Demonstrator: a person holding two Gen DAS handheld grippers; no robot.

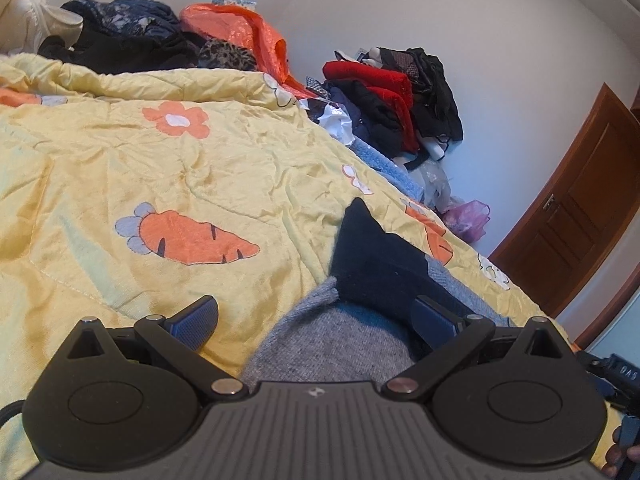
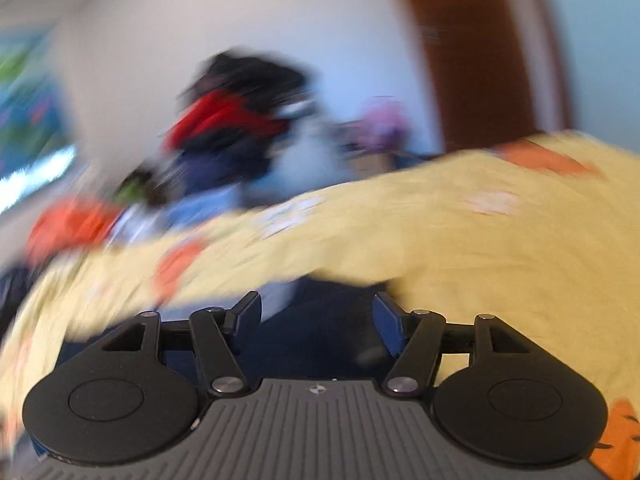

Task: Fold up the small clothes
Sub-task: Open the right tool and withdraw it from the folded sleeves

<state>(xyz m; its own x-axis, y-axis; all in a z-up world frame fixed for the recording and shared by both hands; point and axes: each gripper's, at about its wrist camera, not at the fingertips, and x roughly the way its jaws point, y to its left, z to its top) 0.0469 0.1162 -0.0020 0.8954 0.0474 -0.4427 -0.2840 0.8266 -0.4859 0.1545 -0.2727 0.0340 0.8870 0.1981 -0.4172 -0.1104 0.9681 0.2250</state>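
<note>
Grey knit with a black toe, so it reads as a sock (image 1: 360, 300), lying on the yellow bedspread (image 1: 160, 160) right in front of the left gripper (image 1: 316, 316). That gripper's fingers stand wide apart; the right-hand pad (image 1: 434, 314) sits against or just over the dark part of the sock, the left pad (image 1: 196, 322) is over bare bedspread, so nothing is clamped. The grey cuff end runs under the gripper body, and the black end points away toward the far right edge of the bed.

Right gripper (image 2: 318, 312): its view is badly smeared, but the two fingers are clearly apart with a gap between them, and dark blue-black fabric (image 2: 316, 340) shows in that gap. Whether that's the same sock can't be told through the blur, and neither pad looks like it's pressing on it.

Handling guess: the sock should be light, floppy and a bit grippy, being knit. It'll sag and bunch, not hold a shape. The sensible pinch point is probably an end, cuff or toe, with the pad coming in low so it doesn't snag the wrinkly bedspread underneath too.

Further out, a heap of red and black clothes (image 1: 392, 100) sits at the far right by the wall, an orange bag (image 1: 240, 28) at the far end, and a brown door (image 1: 580, 200) on the right.
</note>
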